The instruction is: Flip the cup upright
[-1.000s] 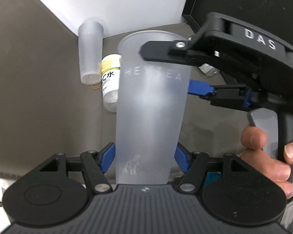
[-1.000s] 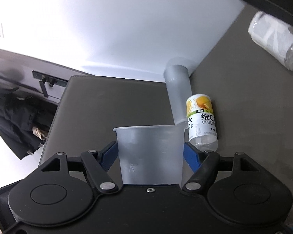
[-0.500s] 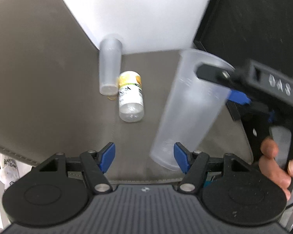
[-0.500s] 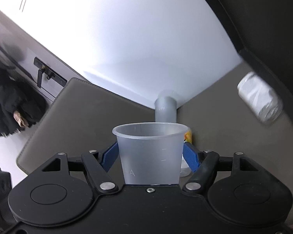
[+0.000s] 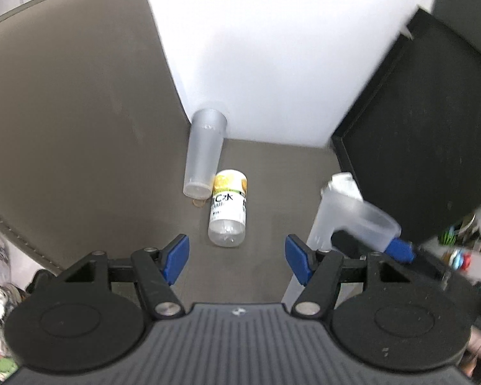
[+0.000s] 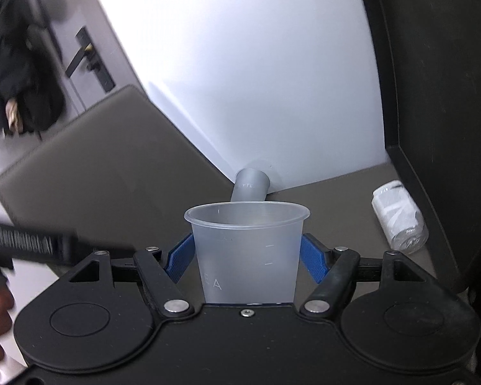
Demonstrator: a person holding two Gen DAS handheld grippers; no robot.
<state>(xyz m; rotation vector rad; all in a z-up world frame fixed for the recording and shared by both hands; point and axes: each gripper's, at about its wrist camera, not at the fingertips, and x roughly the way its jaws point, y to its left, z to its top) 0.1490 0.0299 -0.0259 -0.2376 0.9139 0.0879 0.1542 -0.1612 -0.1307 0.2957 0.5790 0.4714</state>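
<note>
My right gripper (image 6: 247,253) is shut on a frosted clear plastic cup (image 6: 248,250), held mouth up near its rim. In the left wrist view the same cup (image 5: 340,221) shows at the right, tilted, with the right gripper's blue pads (image 5: 399,247) on its rim. My left gripper (image 5: 237,255) is open and empty, to the left of the cup and apart from it, above the grey table (image 5: 80,128). The cup's base is hidden behind my left gripper body.
A second frosted cup (image 5: 203,154) lies on its side against the white wall (image 5: 272,48), next to a lying vitamin drink bottle (image 5: 229,207). A crumpled clear bottle (image 6: 399,221) lies by the black monitor (image 5: 433,128) at the right.
My left gripper let go of the cup and drew back and away to the left. My right gripper kept hold of the cup and carried it to the right.
</note>
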